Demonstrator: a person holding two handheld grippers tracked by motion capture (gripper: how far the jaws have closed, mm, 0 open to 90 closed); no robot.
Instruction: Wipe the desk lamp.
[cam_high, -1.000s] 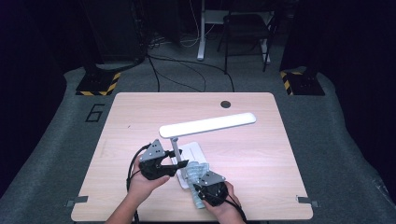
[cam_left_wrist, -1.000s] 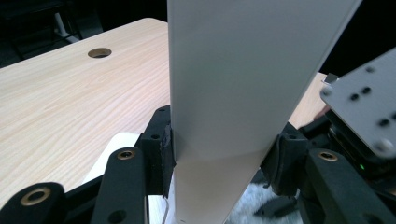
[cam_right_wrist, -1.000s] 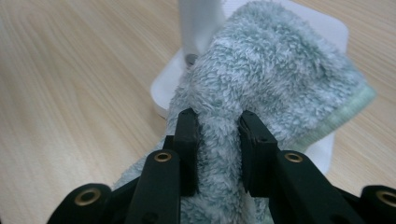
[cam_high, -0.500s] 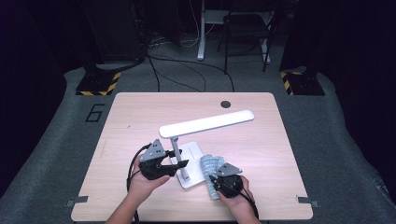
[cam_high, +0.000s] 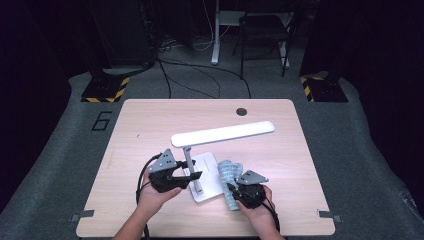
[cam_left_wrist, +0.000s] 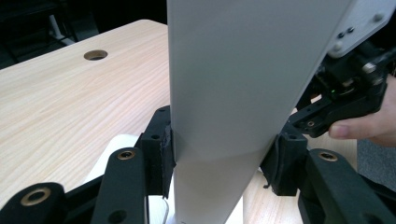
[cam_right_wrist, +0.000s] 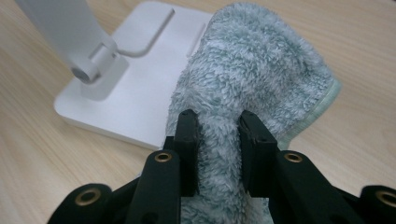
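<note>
Looking down from the high view, a white desk lamp stands on the wooden table near the person's edge, its long head reaching right. The left gripper clamps the lamp's upright stem, while the right gripper pinches a fluffy grey-green cloth lying against the base's right edge. In the left gripper view, both pads press the flat white stem from either side. In the right gripper view, the jaws squeeze a fold of the cloth, which overlaps a corner of the lamp base.
</note>
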